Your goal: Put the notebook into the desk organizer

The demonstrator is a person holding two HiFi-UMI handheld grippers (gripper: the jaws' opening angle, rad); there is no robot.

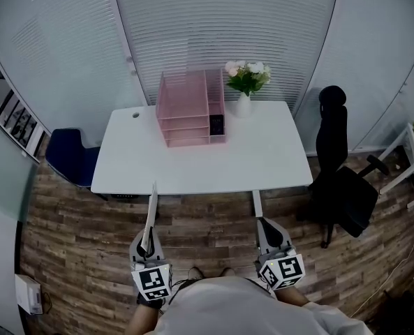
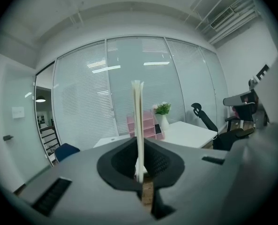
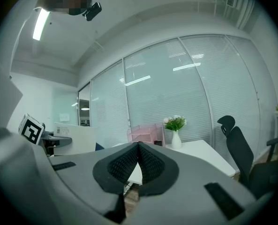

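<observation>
We are pinching the notebook [image 2: 138, 125] upright in the left tongs [image 2: 139, 171], with the right tongs [image 3: 138, 150] pressed together and empty. Aiming its edge at the pink desk organizer [image 1: 190, 107] at 12 o'clock helps.

An office: glass walls with blinds [image 1: 213, 19], a white bench [image 1: 200, 152], a swivel chair [image 1: 339, 180] at 3 o'clock.

notebook [image 2: 138, 125] cover unseen, organizer [image 1: 183, 98] contents indistinct
</observation>
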